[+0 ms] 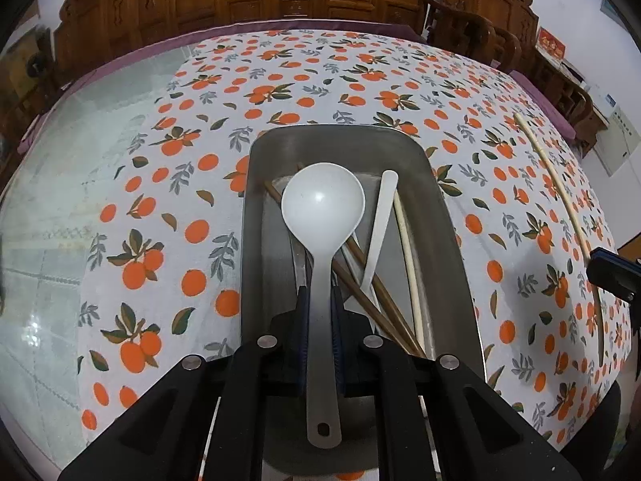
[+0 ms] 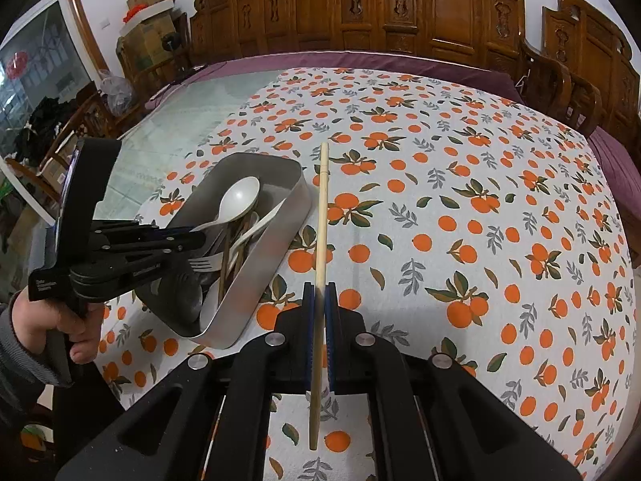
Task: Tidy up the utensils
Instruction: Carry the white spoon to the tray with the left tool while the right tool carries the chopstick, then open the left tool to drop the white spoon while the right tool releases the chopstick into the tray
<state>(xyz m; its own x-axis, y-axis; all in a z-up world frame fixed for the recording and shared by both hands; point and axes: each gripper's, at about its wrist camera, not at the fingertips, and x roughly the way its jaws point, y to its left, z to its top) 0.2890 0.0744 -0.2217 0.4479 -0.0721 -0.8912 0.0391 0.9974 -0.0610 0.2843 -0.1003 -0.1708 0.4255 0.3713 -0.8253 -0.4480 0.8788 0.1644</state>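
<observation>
Two tongs are loaded: the left tongs [image 1: 320,312], clenched on the white ladle [image 1: 322,208] over the steel tray [image 1: 452,216], should lower before releasing, while the right tongs [image 2: 319,320] pinch a pale chopstick [image 2: 321,216] beside the tray's right edge.

Your left gripper [image 1: 320,300] is clamped on the handle of the white ladle [image 1: 323,216] — its bowl hangs over the metal tray [image 1: 448,232]. Inside the tray, right of the ladle, you have brown chopsticks [image 1: 368,280], a white spoon [image 1: 380,216] and a pale chopstick [image 1: 410,264]. Well right of the tray, another pale chopstick [image 1: 561,188] lies on the orange-print tablecloth [image 1: 160,200].
</observation>
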